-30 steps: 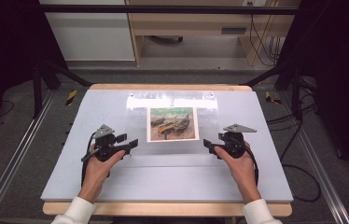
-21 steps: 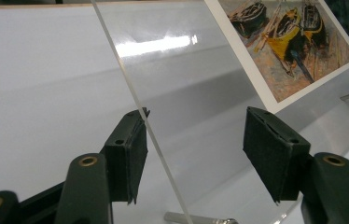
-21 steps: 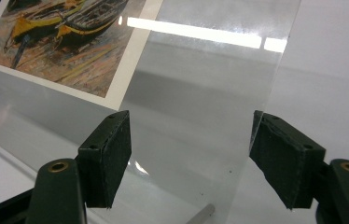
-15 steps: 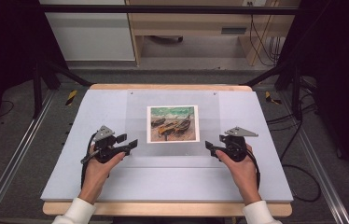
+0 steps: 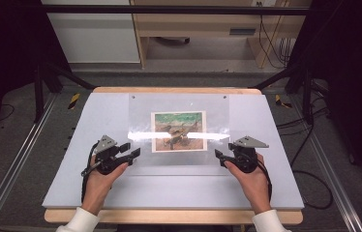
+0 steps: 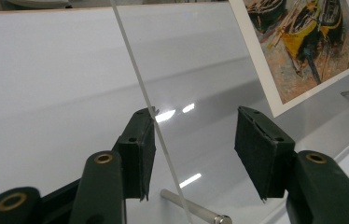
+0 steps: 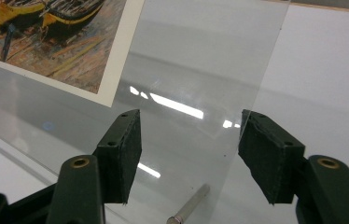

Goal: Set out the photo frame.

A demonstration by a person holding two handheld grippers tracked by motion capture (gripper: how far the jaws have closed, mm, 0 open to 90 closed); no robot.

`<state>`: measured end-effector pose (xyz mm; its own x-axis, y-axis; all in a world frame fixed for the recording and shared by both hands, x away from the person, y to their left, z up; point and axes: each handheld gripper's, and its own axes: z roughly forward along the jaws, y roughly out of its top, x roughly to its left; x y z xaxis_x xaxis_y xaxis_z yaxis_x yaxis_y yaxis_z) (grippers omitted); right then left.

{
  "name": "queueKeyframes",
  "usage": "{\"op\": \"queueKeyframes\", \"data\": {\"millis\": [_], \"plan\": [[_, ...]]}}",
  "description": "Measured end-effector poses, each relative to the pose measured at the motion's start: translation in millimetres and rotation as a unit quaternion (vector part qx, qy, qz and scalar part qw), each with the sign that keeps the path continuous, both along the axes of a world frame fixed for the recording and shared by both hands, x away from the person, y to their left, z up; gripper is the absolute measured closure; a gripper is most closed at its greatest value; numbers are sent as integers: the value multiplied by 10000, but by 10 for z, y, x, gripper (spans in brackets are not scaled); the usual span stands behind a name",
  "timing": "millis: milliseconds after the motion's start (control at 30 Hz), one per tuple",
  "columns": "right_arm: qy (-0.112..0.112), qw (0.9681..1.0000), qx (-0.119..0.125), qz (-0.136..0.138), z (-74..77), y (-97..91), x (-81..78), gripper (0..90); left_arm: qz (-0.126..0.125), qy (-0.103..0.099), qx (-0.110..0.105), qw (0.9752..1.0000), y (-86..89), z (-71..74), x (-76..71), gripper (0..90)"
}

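A clear plastic sheet (image 5: 179,130) lies over a boat picture (image 5: 178,131) in the middle of the white table (image 5: 72,183). The left gripper (image 5: 133,151) sits at the sheet's left edge and the right gripper (image 5: 218,155) at its right edge — each with that edge running between its jaws. Both sets of jaws have just been closing, yet gaps remain and the pads do not clamp the sheet. A metal pin (image 6: 193,212) lies under it near each gripper.

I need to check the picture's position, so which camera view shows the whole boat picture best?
The high view: the boat picture appears whole, under the clear sheet. The left gripper view and right gripper view each show just one corner.
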<state>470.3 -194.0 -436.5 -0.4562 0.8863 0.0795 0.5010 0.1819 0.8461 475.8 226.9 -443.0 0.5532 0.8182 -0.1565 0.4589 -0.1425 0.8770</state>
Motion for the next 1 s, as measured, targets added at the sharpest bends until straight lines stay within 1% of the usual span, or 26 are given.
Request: {"op": "queueKeyframes", "data": {"millis": [233, 467, 733, 800, 933, 967, 1000], "plan": [[-10, 10000, 77, -9, -2, -38, -49, 462, 49, 7, 11, 10000, 2, 4, -45, 508], [-17, 10000, 62, -28, 0, -40, -81, 481, 79, 3, 32, 10000, 1, 7, -83, 524], [-44, 10000, 23, -44, -2, -41, -131, 507, 73, 1, 84, 9999, 7, 12, -127, 547], [-55, 10000, -28, -50, -2, -44, -155, 520, 67, -2, 105, 9999, 10, 13, -138, 559], [-57, 10000, -38, -65, -2, -44, -175, 531, 63, -2, 148, 9999, 11, 17, -162, 569], [-76, 9999, -94, -58, -3, -47, -189, 538, 62, -2, 157, 9999, 11, 17, -168, 575], [-76, 9999, -94, -58, -3, -47, -189, 538, 61, -3, 167, 9998, 12, 18, -171, 575]]}}
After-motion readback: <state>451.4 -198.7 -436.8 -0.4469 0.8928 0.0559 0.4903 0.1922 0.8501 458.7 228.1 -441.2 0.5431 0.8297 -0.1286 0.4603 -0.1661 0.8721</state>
